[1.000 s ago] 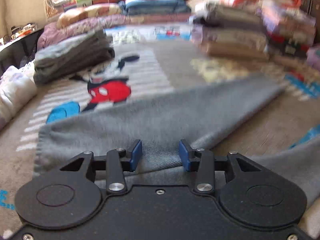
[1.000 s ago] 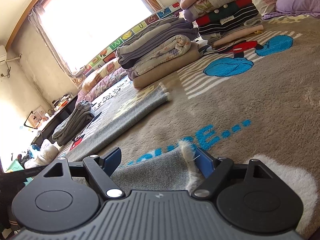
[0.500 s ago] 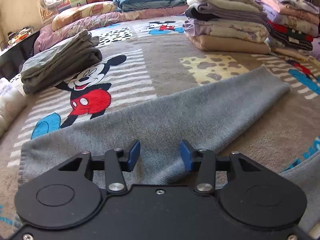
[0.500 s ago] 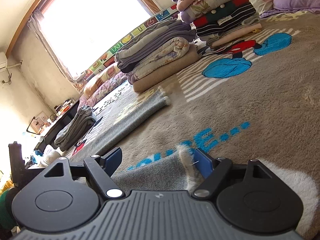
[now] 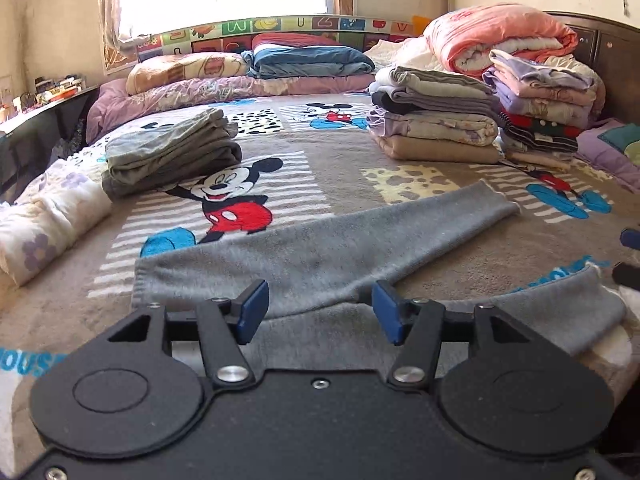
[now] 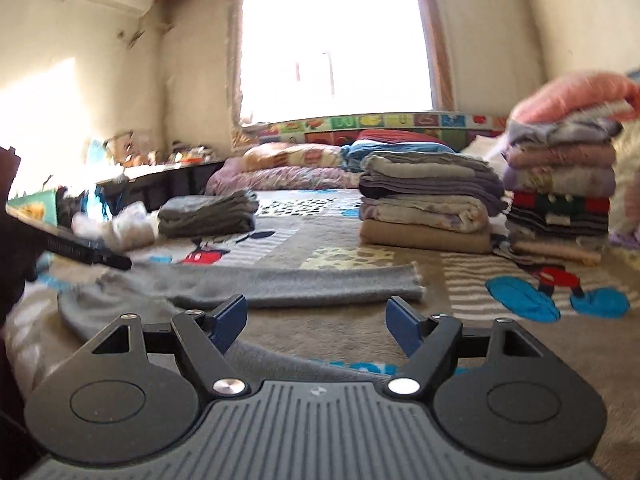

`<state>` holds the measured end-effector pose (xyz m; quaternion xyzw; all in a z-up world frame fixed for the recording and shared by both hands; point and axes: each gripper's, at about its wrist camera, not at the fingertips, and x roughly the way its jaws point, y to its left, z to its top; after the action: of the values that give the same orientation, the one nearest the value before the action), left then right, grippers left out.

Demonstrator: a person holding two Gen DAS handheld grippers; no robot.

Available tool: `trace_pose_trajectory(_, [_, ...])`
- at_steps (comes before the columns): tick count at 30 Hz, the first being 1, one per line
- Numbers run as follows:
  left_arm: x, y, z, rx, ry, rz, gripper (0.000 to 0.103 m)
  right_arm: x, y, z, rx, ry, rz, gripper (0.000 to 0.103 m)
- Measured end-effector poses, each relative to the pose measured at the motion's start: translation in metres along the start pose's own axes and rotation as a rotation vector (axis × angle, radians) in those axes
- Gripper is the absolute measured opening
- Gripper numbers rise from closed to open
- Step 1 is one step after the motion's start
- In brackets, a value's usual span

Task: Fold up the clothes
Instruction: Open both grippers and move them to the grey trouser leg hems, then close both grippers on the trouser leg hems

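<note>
Along the near edge of the cartoon blanket (image 5: 320,148), grey trousers (image 5: 320,256) lying flat, one leg angled toward the folded stacks (image 5: 436,128); left gripper (image 5: 316,312) opening, right gripper (image 6: 316,320) spread, both empty, seemingly released for regripping.

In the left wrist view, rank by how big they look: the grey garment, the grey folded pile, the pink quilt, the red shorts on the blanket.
1. grey garment, nearest the camera, which flatters it
2. pink quilt and grey folded pile: alike, not ranked
3. red shorts
</note>
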<state>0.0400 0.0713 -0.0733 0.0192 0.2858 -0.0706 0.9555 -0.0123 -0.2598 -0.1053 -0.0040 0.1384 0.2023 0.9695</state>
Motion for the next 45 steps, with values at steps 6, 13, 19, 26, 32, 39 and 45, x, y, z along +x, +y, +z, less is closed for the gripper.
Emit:
trace_pose_trajectory(6, [0.039,-0.014,-0.041,-0.019,0.12,-0.001,0.059,0.031,0.013,-0.028,-0.109,0.294,-0.067,0.075])
trace_pose_trajectory(13, [-0.009,0.006,-0.018,0.101,0.058,0.002,0.059,-0.006,-0.007,-0.005,-0.056,0.236,-0.075,0.073])
trace_pose_trajectory(19, [-0.044,0.026,-0.028,0.405,0.033,0.101,0.063,-0.022,0.016,0.014,-0.387,0.24,-0.016,0.073])
trace_pose_trajectory(26, [-0.032,0.031,-0.075,0.794,0.113,0.232,0.063,0.005,0.05,-0.035,-0.741,0.48,-0.02,0.062])
trace_pose_trajectory(32, [-0.015,0.031,-0.112,1.073,0.123,0.319,0.063,0.005,0.045,-0.037,-0.746,0.46,-0.047,0.062])
trace_pose_trajectory(39, [-0.003,0.046,-0.119,1.146,0.057,0.378,0.063,0.008,0.039,-0.043,-0.773,0.453,-0.063,0.056])
trace_pose_trajectory(45, [-0.008,0.053,-0.116,1.093,0.022,0.407,0.06,0.008,0.048,-0.048,-0.881,0.418,-0.061,0.053])
